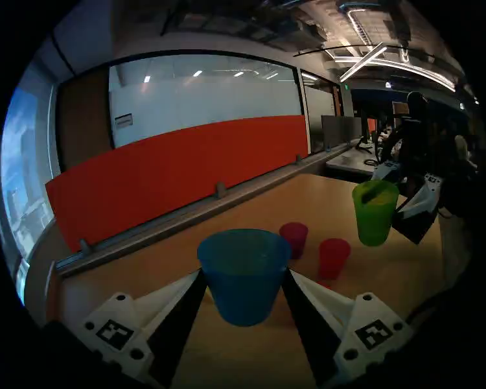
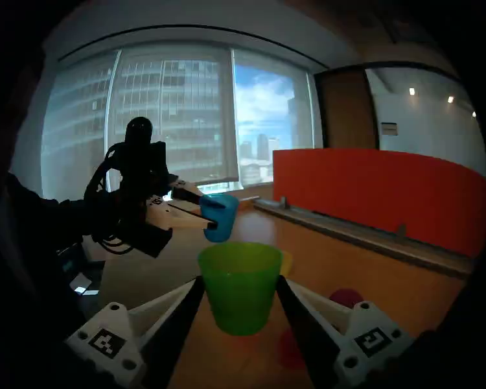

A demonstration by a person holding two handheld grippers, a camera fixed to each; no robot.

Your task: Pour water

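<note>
A blue cup (image 1: 245,275) stands upright between the fingers of my left gripper (image 1: 244,292), which is shut on it above the wooden table (image 1: 347,201). My right gripper (image 2: 241,298) is shut on a green cup (image 2: 241,293), also upright. In the left gripper view the green cup (image 1: 375,211) hangs at the right, held by the right gripper (image 1: 416,206). In the right gripper view the blue cup (image 2: 218,216) hangs at the left in the left gripper (image 2: 191,211). Whether either cup holds water I cannot tell.
Two small red cups (image 1: 333,257) (image 1: 294,237) stand on the table between the held cups. An orange divider panel (image 1: 178,172) runs along the table's far edge. Windows (image 2: 172,117) lie behind the left gripper; a person's sleeve (image 2: 42,220) is at the left.
</note>
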